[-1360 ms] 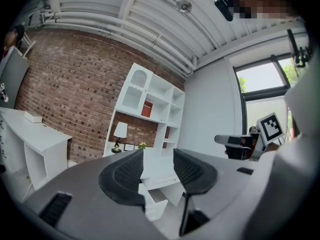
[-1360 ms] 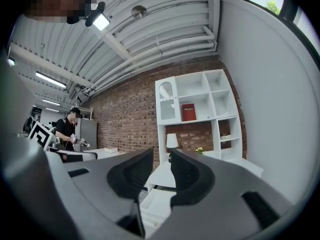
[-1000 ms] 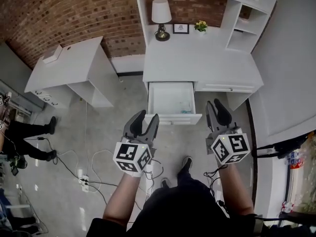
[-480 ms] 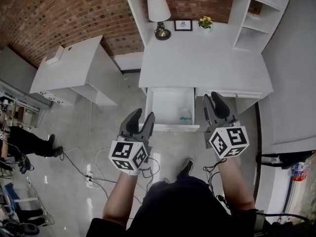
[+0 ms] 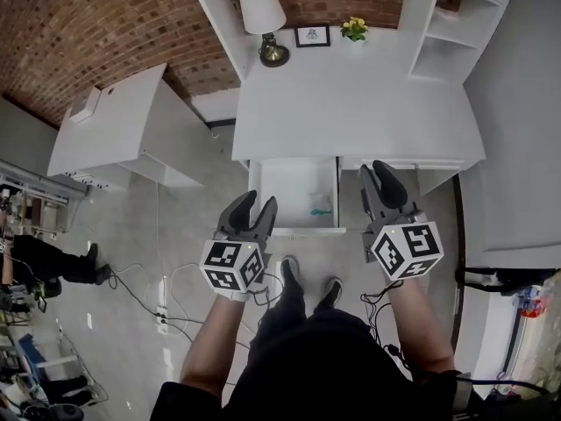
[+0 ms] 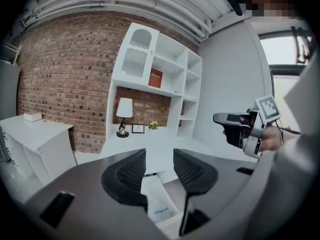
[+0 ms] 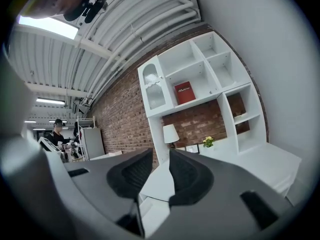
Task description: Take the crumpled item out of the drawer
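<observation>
The white desk point(image 5: 351, 103) has its drawer point(image 5: 272, 187) pulled out toward me. A small crumpled pale-teal item point(image 5: 320, 204) lies near the drawer's front right corner; in the left gripper view the item point(image 6: 161, 211) shows below the jaws. My left gripper point(image 5: 254, 207) hovers open just before the drawer's front left edge, holding nothing. My right gripper point(image 5: 379, 176) is open and empty too, raised to the right of the drawer over the desk's front edge. In the left gripper view the right gripper point(image 6: 235, 129) hangs at the right.
A lamp point(image 5: 261, 11), a framed picture point(image 5: 312, 35) and a small flower pot point(image 5: 354, 28) stand at the back of the desk. A white side table point(image 5: 123, 121) is on the left. Cables and a power strip point(image 5: 164, 292) lie on the floor. Another person's legs point(image 5: 53, 266) show at the far left.
I have stepped closer to the desk, so the drawer now sits right in front of both grippers. Both grippers keep the same open stance.
</observation>
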Tool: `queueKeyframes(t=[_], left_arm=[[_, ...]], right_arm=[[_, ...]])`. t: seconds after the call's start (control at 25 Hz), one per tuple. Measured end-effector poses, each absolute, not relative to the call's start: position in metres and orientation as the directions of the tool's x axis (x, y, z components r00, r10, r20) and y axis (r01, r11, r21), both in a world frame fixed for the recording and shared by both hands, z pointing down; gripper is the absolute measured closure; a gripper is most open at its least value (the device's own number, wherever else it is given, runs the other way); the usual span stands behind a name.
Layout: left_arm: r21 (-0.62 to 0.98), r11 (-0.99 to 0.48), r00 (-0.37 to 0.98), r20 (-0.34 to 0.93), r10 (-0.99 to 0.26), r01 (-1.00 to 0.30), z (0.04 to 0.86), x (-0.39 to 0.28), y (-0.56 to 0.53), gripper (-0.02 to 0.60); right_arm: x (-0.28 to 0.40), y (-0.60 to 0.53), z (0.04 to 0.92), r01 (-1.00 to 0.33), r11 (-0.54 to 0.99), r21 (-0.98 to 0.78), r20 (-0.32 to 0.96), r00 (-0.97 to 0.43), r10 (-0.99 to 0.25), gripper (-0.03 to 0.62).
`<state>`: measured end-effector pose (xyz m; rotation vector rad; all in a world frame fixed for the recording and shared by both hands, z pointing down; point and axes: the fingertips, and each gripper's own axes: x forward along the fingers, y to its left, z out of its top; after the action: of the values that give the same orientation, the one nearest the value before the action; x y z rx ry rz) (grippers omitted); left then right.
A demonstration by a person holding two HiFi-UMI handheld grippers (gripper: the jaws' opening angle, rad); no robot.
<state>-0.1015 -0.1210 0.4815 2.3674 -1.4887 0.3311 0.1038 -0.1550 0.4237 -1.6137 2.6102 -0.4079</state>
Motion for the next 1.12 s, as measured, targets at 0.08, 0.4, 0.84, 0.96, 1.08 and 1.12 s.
queueKeyframes(t=[0.08,0.4,0.84,0.96,1.08,1.12], left_arm=[[0.145,-0.427,0.448,0.388,-0.805,-0.893,0.497,-0.098,-0.135,0.414],[0.127,-0.612,0.573,0.537,-0.619,-0.78,0.594,-0.069,-0.189,0.414],[0.17,-0.775,0.613,0.721,-0.323,-0.609,0.744,-0.049,-0.235,0.414],[0.167,-0.828,0.618,0.745,-0.249,-0.535,0.775,-0.039,-0.236,0.414],[0.181,-0.866,0.607,0.778,-0.164,-0.466,0.804,-0.03,-0.233,0.414],[0.186,-0.878,0.601,0.788,-0.135,-0.442,0.813,-0.027,-0.231,0.414]], right_arm=[[0.11,-0.161,0.426,-0.883,0.399,-0.246,0.106,-0.434,-0.895,0.493],[0.14,-0.185,0.441,-0.952,0.222,-0.211,0.188,-0.262,-0.947,0.499],[0.161,-0.207,0.495,-0.984,-0.024,-0.174,0.355,-0.04,-0.934,0.505],[0.164,-0.203,0.511,-0.982,-0.073,-0.172,0.393,-0.001,-0.919,0.508],[0.165,-0.197,0.531,-0.975,-0.115,-0.191,0.433,0.022,-0.901,0.516],[0.166,-0.195,0.538,-0.972,-0.128,-0.196,0.446,0.028,-0.894,0.517]])
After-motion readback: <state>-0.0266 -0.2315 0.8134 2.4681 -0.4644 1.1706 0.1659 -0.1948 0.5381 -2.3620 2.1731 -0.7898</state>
